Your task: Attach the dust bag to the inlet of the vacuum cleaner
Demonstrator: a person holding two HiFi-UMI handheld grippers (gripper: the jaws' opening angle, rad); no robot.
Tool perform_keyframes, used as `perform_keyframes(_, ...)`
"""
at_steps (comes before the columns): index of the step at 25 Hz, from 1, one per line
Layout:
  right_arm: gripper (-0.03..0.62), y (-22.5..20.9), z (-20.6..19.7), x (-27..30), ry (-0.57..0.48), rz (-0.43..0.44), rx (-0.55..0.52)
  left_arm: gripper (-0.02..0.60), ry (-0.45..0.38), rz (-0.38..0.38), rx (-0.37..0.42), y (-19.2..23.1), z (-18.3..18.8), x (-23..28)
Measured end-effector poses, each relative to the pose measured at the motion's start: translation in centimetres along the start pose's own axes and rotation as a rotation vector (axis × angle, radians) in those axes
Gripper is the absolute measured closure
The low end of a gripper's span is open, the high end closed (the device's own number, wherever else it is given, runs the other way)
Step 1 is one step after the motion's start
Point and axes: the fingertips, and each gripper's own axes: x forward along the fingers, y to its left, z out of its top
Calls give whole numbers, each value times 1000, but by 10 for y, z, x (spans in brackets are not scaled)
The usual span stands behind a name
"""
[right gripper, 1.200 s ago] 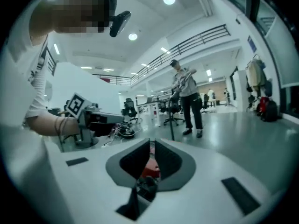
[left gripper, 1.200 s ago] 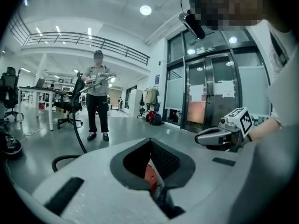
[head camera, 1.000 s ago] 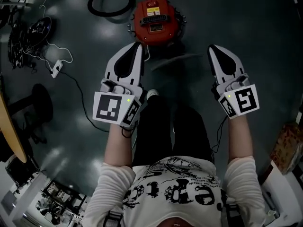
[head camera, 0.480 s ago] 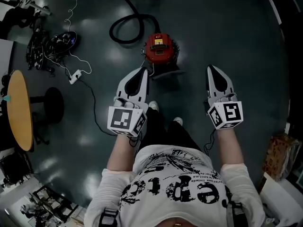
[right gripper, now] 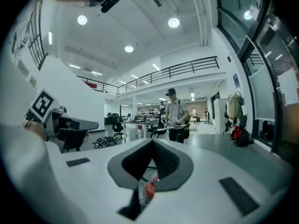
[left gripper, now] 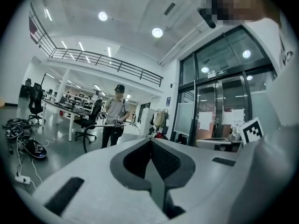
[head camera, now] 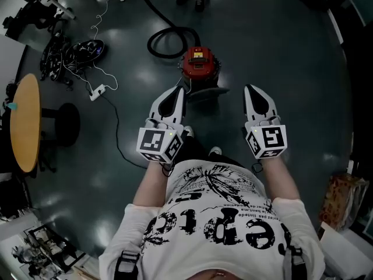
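One broad, dark, glossy floor (head camera: 291, 69) fills the head view, and everything else stands on it. At the left edge is a round orange-brown wooden surface (head camera: 26, 127) with a small teal object (head camera: 9, 105) on its rim and a black round stool (head camera: 67, 124) just beside it. Ahead of the person's feet stands the round red canister vacuum cleaner (head camera: 200, 64). Its top is shut under a lid with a yellow label, so what is inside cannot be seen. A thick black hose (head camera: 166, 39) loops on the floor beside its left side. A flat dark grey shape (head camera: 207, 92) lies against the canister's near side; whether this is the dust bag cannot be told. The white left tool (head camera: 178, 89) and the white right tool (head camera: 249, 87) are held level, side by side and well apart. The canister lies on the floor ahead of and between their tips. In each tool's own view the jaws are pressed together, tips meeting with nothing between them. At the right edge sits a brown cardboard box (head camera: 340, 192), its contents unclear. To the upper left, a tangle of black cables (head camera: 70, 54) trails to a small white power strip (head camera: 97, 91).
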Motion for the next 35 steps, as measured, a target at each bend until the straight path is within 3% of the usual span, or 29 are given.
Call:
perform_keyframes(9,591,25,3,-21,-22,16,-2,578,-42,-7,52,-15,9,-32)
perform_keyframes(35,591,34,-20,-27,14,70,-61,578,21,17,60,-18,-18,-29)
